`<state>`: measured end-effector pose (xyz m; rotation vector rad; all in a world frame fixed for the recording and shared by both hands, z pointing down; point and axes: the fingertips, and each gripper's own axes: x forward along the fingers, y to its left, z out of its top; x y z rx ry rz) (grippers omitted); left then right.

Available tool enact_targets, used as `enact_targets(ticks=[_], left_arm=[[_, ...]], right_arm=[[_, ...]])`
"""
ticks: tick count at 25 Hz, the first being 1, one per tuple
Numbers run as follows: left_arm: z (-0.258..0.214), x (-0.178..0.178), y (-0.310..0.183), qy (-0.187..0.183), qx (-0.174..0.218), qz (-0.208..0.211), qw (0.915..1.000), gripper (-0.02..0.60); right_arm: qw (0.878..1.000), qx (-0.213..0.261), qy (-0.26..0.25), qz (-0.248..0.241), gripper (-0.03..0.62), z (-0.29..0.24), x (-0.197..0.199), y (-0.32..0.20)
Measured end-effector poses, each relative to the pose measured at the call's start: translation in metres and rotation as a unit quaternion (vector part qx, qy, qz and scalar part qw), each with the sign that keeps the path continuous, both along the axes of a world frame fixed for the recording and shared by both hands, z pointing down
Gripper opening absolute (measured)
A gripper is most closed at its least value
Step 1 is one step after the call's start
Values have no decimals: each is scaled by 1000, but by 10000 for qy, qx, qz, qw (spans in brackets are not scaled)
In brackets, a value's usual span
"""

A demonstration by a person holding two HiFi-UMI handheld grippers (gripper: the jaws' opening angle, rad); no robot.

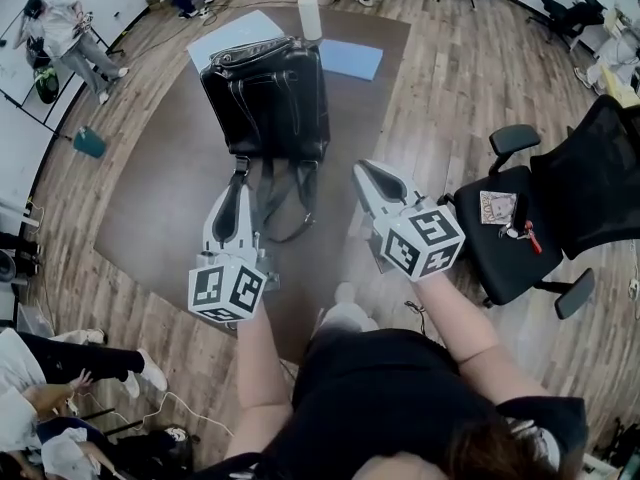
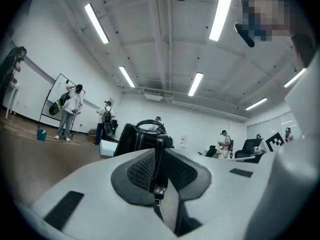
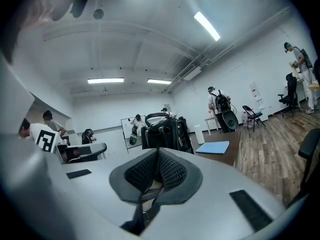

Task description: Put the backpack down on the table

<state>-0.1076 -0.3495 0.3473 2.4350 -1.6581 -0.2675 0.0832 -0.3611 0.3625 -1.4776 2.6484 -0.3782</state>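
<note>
The black backpack rests on the brown table, handle at the far end, its straps trailing toward me. My left gripper reaches level to the near left strap. In the left gripper view its jaws are shut on that black strap, with the backpack beyond. My right gripper is just right of the straps. In the right gripper view its jaws are shut with a webbing strap and buckle between them, and the backpack is ahead.
A blue sheet, a white sheet and a white cylinder lie behind the backpack. A black office chair carrying keys stands right of the table. Several people stand around the room.
</note>
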Motion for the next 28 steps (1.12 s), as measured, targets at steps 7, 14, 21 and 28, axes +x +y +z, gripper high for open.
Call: enact_targets(ticks=[7,14,21,28], left_arm=[[12,12,19,-294,-385,69,9988,54],[18,12,31,-524,-682,-30,9963,44],[20,8,50,-672,-844,-129,9941,43],[26,15,62,-607,-1006,-123,9930,38]], right_arm=[[9997,-84,237,76,17,1,4,18],[9993,-135,351,20,17,1,7,31],[9995,-194,263,-33,17,8,10,39],[9992,-191,325,-148,17,12,8,42]])
